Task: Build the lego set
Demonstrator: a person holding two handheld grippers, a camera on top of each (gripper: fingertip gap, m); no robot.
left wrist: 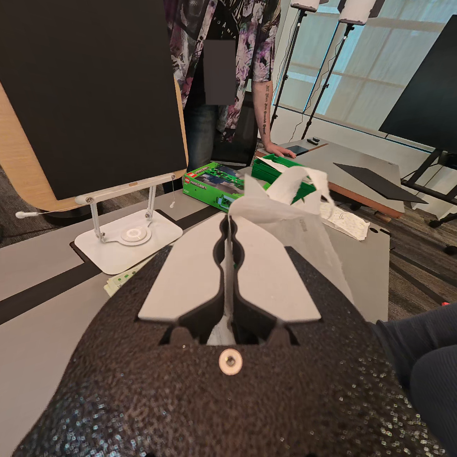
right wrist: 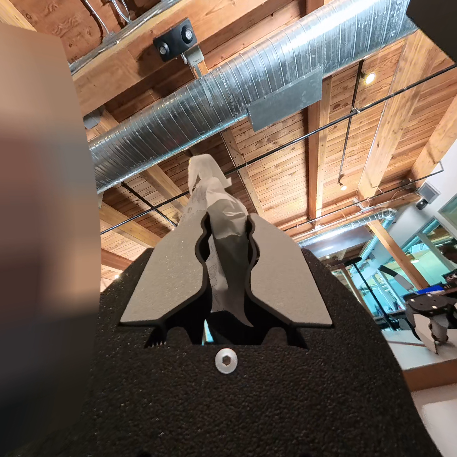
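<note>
My left gripper [left wrist: 228, 217] is shut on a torn white paper bag [left wrist: 284, 217] and holds it above the grey table [left wrist: 49, 272]. The bag's ragged top flares up and to the right of the fingers. My right gripper [right wrist: 227, 217] points up at the ceiling and is shut on a torn strip of white printed paper [right wrist: 210, 188] that sticks out past its tips. The left gripper also shows far off in the right wrist view [right wrist: 431, 333], with pale paper hanging from it. A green lego box [left wrist: 212, 185] lies on the table behind the bag.
A dark tablet [left wrist: 94, 99] leans on a white stand [left wrist: 128, 244] at left, with a printed booklet [left wrist: 118, 282] beneath its base. A green tray [left wrist: 267, 168] sits behind the box. Another printed paper bag [left wrist: 346, 222] lies at right. A person stands behind, hand [left wrist: 279, 149] on a second table. About 15 cm separates my left fingertips from my right.
</note>
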